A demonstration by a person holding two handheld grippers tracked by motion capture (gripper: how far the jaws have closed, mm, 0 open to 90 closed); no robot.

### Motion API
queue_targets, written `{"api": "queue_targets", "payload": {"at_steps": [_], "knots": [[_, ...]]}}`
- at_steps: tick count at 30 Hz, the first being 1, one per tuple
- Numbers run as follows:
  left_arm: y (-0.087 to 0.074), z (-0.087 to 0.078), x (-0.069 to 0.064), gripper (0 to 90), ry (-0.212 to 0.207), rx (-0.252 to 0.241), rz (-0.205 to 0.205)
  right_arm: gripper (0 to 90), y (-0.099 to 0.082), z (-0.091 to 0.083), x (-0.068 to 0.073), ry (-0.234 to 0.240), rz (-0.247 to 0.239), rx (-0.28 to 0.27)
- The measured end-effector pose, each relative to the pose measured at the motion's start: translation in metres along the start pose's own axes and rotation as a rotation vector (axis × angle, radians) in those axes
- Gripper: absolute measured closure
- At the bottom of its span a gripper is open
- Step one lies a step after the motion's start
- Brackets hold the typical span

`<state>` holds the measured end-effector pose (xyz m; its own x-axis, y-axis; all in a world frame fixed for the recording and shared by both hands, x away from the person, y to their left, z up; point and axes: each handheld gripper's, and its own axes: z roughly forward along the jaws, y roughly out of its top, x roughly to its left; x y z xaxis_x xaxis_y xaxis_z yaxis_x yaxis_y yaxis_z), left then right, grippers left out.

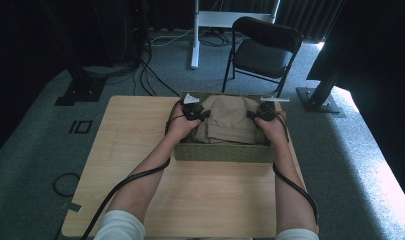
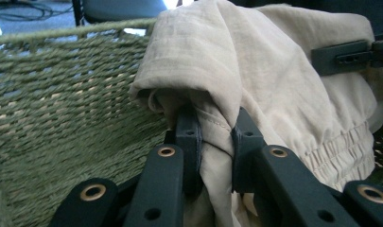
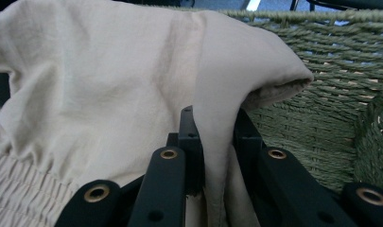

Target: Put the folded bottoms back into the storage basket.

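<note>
Lowering a folded beige garment into a woven green basket

Resting on the pale wooden table (image 1: 135, 150), the rectangular green woven basket (image 1: 220, 152) takes up the far middle of the tabletop, and the folded beige linen garment (image 1: 230, 120) sits inside it, its top rising a little above the rim. In the gripper views the cloth hangs between the two grips with the basket's woven wall just beside it on either side.

The garment looks light, soft and floppy: it creases freely, sags where nothing supports it, and a gathered elastic band shows along one edge. It should not be fragile, but a fold this loose would probably open or slump if one side were let go first. The sensible places to hold are the thick folded side edges, where several layers bunch together, and that is where it is held.

Both forearms reach forward from the near edge of the table, bent slightly inward, hands level with the basket's rim on opposite sides. The left gripper (image 1: 195, 113) has its jaws nearly closed, pinching a bunched fold of cloth at the garment's left side. The right gripper (image 1: 262, 114) mirrors it, its jaws squeezed on a fold at the right side. Each points inward toward the other.
</note>
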<state>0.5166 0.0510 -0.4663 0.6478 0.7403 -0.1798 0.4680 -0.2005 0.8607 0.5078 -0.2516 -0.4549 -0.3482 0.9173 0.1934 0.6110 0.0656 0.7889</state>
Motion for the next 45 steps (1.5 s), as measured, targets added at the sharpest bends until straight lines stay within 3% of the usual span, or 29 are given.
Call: {"api": "queue_targets", "payload": {"at_steps": [4, 9, 17, 20, 24, 25, 26, 27, 28, 29, 32, 33, 35, 37, 38, 41, 44, 45], "knots": [[-0.003, 0.008, 0.002, 79.0, 0.021, 0.041, 0.004, 78.7, 0.0, 0.011, 0.001, -0.016, -0.001, 0.018], [-0.015, 0.021, 0.009, 79.0, 0.037, 0.086, -0.018, 78.7, -0.008, 0.028, -0.003, -0.034, 0.007, 0.067], [-0.018, 0.033, 0.009, 78.3, 0.083, 0.125, -0.013, 77.8, -0.013, 0.042, -0.006, -0.06, 0.021, 0.096], [-0.018, 0.036, 0.009, 71.7, 0.11, 0.136, -0.014, 73.3, -0.015, 0.046, -0.008, -0.069, 0.017, 0.096], [-0.019, 0.038, 0.01, 68.6, 0.127, 0.159, -0.028, 61.4, -0.019, 0.049, -0.01, -0.088, -0.018, 0.112], [-0.018, 0.037, 0.01, 64.5, 0.15, 0.146, -0.035, 53.7, -0.018, 0.048, -0.011, -0.097, -0.025, 0.1], [-0.018, 0.037, 0.01, 60.4, 0.15, 0.146, -0.035, 53.7, -0.018, 0.048, -0.011, -0.097, -0.025, 0.1], [-0.016, 0.036, 0.012, 54.7, 0.18, 0.123, -0.044, 39.8, -0.016, 0.047, -0.011, -0.095, -0.02, 0.077], [-0.016, 0.036, 0.012, 50.8, 0.18, 0.123, -0.044, 39.8, -0.016, 0.047, -0.011, -0.095, -0.02, 0.077], [-0.013, 0.034, 0.014, 46.2, 0.187, 0.111, -0.046, 30.5, -0.014, 0.044, -0.012, -0.09, -0.008, 0.055], [-0.011, 0.031, 0.014, 33.7, 0.163, 0.082, -0.027, 22.6, -0.012, 0.041, -0.011, -0.085, -0.014, 0.026], [-0.008, 0.028, 0.011, 27.1, 0.135, 0.075, -0.002, 18.5, -0.009, 0.036, -0.008, -0.069, -0.048, 0.009], [-0.006, 0.026, 0.009, 25.5, 0.12, 0.076, 0.019, 16.2, -0.008, 0.035, -0.006, -0.057, -0.068, -0.006], [-0.001, 0.022, 0.005, 24.2, 0.137, 0.058, 0.054, 16.2, -0.005, 0.031, -0.002, -0.024, -0.065, -0.01], [0.001, 0.02, 0.003, 17.1, 0.14, 0.055, 0.068, 16.2, -0.003, 0.028, 0.0, -0.017, -0.067, -0.015], [0.009, 0.012, -0.003, 15.8, 0.121, 0.044, 0.054, 16.3, 0.001, 0.017, 0.007, 0.023, -0.077, -0.051], [0.014, 0.003, -0.008, 15.8, 0.094, 0.044, 0.047, 16.2, 0.004, 0.011, 0.009, 0.028, -0.088, -0.054], [0.017, -0.003, -0.011, 15.8, 0.073, 0.051, 0.06, 16.3, 0.005, 0.006, 0.011, 0.043, -0.066, -0.054]]}}
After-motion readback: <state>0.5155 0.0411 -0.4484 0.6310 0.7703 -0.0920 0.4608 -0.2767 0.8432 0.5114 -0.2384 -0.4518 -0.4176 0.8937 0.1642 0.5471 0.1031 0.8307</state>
